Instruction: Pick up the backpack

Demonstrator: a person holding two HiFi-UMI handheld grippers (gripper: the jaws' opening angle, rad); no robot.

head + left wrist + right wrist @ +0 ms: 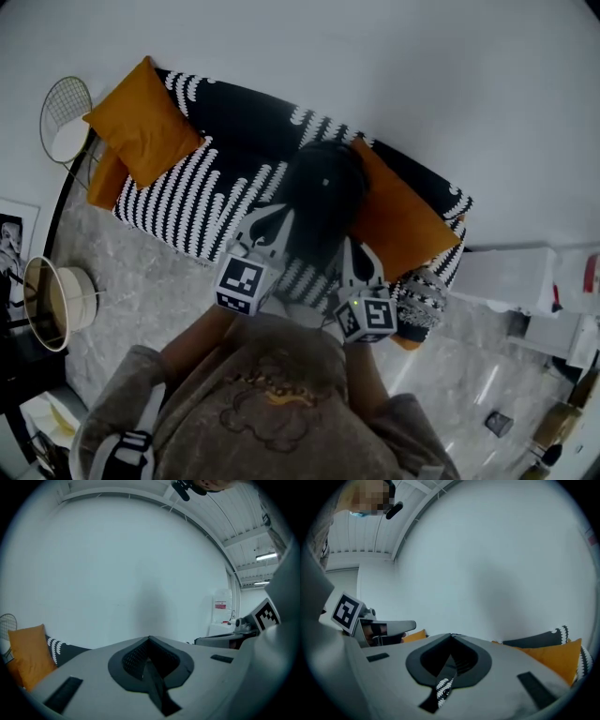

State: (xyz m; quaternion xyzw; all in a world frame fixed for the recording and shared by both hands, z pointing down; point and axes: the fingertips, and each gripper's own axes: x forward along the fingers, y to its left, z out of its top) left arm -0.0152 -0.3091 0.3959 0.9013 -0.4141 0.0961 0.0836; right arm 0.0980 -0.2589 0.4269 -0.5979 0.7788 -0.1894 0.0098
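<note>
Though both jaws seem closed, backpack (323, 192) lies on sofa (211, 192).

— Left side?
— Left gripper (269, 221) is held out ahead of the torso, left forearm (194, 341) bent in from the elbow. In the left gripper view the jaws meet at their tips (149, 638).
— Right side?
— Right gripper (354, 251) sits just beside the left and nearer the body, right forearm (368, 375) tucked close. The right gripper view shows its jaws closed tip to tip (451, 635).
</note>
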